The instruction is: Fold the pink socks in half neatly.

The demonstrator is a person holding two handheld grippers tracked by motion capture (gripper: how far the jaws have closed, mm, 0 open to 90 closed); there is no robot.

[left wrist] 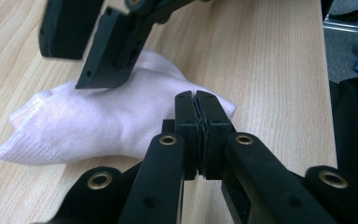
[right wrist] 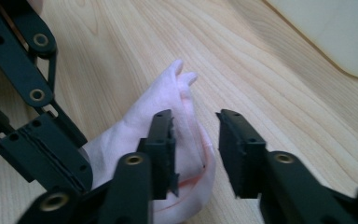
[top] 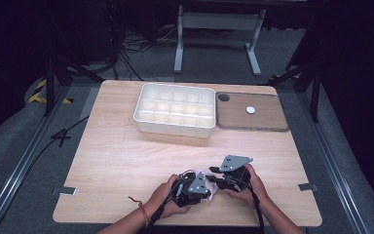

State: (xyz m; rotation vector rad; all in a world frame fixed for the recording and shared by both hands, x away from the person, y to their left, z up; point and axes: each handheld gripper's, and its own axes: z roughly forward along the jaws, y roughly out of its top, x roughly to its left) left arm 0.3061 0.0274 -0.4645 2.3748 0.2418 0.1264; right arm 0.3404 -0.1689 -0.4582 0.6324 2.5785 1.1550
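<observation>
A pale pink sock (left wrist: pixel 98 121) lies crumpled on the wooden table (top: pixel 126 156) near its front edge. My left gripper (left wrist: pixel 196 100) is shut, its tips pinching the sock's near edge. In the right gripper view the left gripper (right wrist: pixel 74 175) holds the cloth from the left. My right gripper (right wrist: pixel 196 116) stands open over the sock (right wrist: pixel 154 112), with the pink-rimmed cuff between its jaws and the pads off it. In the high view both grippers meet tip to tip over the sock (top: pixel 213 193), the left gripper (top: pixel 208 187) beside the right gripper (top: pixel 213 174).
A white tray (top: pixel 175 124) with several compartments stands at the back middle. To its right lies a brown mat (top: pixel 268 119) with a white disc (top: pixel 250 109) and a dark disc (top: pixel 223 97). The table's front edge runs just below the hands.
</observation>
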